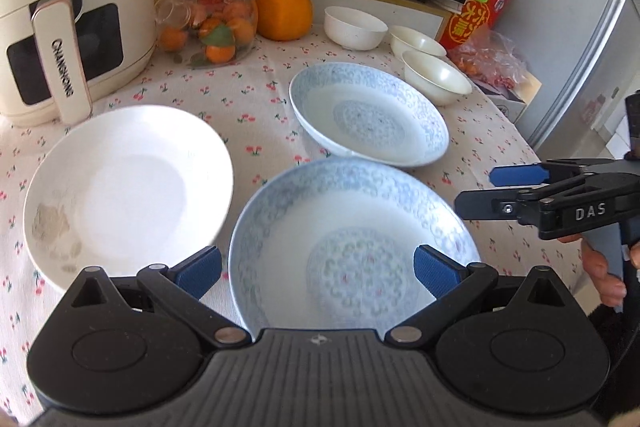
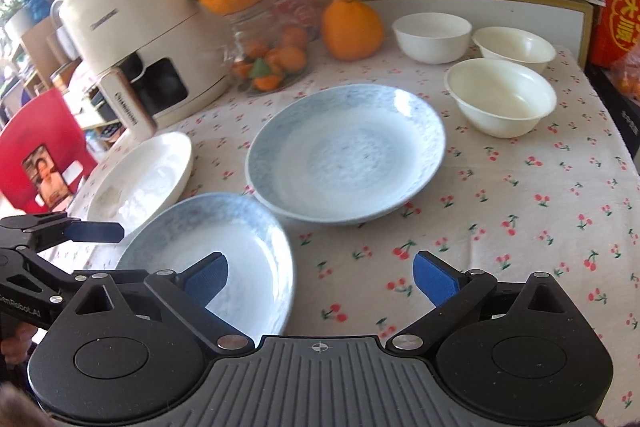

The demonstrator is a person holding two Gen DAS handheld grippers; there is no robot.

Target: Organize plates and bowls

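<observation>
Risk ahead: glazed rims sliding on the loose cherry-print tablecloth (image 1: 248, 107), chipping if stacked off-centre. Left to right: plain white plate (image 1: 128, 187), smeared near its edge; near blue-patterned plate (image 1: 352, 247) under the left gripper (image 1: 318, 273), spread wide, gripping nothing; far blue-patterned plate (image 1: 368, 115); three smooth white bowls (image 1: 436, 77) clustered behind. Right gripper (image 2: 320, 279) released too, nothing between its pads.
</observation>
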